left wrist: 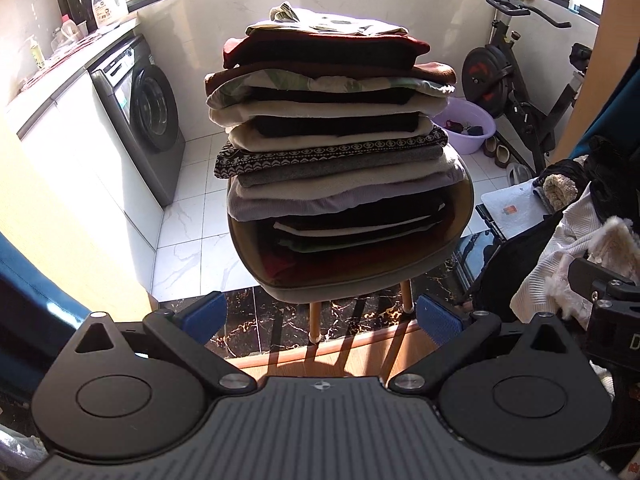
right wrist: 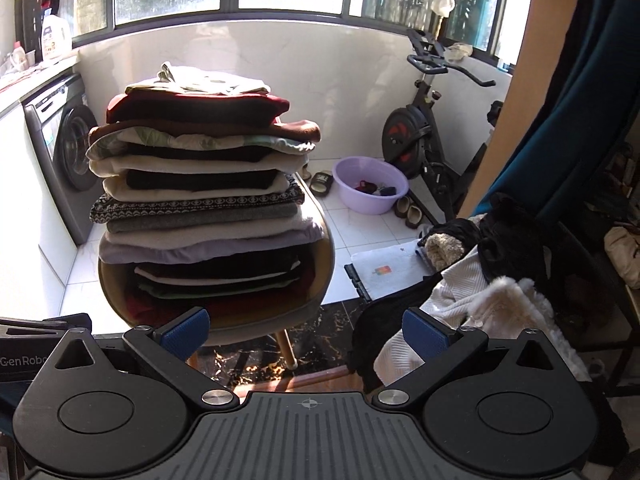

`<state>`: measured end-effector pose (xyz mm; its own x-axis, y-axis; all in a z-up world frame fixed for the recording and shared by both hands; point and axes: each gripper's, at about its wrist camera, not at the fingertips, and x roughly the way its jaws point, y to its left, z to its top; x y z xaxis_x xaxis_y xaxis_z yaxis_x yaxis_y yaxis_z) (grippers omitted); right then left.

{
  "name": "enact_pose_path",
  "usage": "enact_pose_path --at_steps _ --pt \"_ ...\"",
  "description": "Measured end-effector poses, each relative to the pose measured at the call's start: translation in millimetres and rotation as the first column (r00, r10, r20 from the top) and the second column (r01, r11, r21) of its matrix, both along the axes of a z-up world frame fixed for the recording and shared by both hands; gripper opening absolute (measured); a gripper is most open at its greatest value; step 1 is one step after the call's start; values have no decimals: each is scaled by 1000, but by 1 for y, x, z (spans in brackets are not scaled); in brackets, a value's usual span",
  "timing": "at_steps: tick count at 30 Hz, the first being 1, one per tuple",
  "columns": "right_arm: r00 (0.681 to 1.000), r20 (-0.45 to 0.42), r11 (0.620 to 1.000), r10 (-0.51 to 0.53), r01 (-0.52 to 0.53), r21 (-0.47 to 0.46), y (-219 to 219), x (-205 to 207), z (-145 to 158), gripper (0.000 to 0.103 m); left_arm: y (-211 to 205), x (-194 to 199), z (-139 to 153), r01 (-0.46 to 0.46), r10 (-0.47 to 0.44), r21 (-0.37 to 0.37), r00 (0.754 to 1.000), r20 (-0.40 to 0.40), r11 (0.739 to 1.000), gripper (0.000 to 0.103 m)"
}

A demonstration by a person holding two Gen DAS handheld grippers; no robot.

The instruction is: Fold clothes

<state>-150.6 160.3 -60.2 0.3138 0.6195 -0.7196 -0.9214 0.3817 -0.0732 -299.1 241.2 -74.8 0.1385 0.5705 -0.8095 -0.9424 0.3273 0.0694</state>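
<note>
— Standing on a padded chair [left wrist: 352, 280] before the tiled wall, a tall stack of folded clothes [left wrist: 332, 128] is seen; how is it built?

— Many layers are counted: dark red pieces at the bottom, black and white ones above, then lilac, cream, grey, a black-and-white patterned piece, more cream and black, a leaf print, two maroon pieces, and a pale garment on top. The edges are roughly squared, though the pile leans a little.

— And what is left unfolded?

— A heap of loose clothes [right wrist: 472, 280], white knit, fleece and black, is seen to the right of the chair.

— The grippers?

— The left gripper [left wrist: 320, 316] and the right gripper [right wrist: 306, 330] are held open, with nothing between the blue pads.
</note>
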Motion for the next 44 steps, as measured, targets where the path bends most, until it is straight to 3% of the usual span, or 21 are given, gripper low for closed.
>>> enact_pose_path --at_steps 5,15,27,34,44 --pt "1000 9 1000 10 -10 16 -17 -3 5 102 -13 2 6 -5 5 10 1000 17 1000 103" --pt "997 17 993 75 -76 95 -40 29 27 102 -43 21 25 -74 72 67 996 45 995 103" --pt "990 -51 988 129 -124 97 -43 66 23 102 -64 34 27 -144 141 66 988 57 987 103" --pt "990 -64 989 122 -116 94 -42 77 20 102 -66 41 23 -149 146 39 987 71 988 103" --pt "992 -91 992 88 -79 100 -43 96 17 102 -68 56 26 -116 113 58 992 55 992 103"
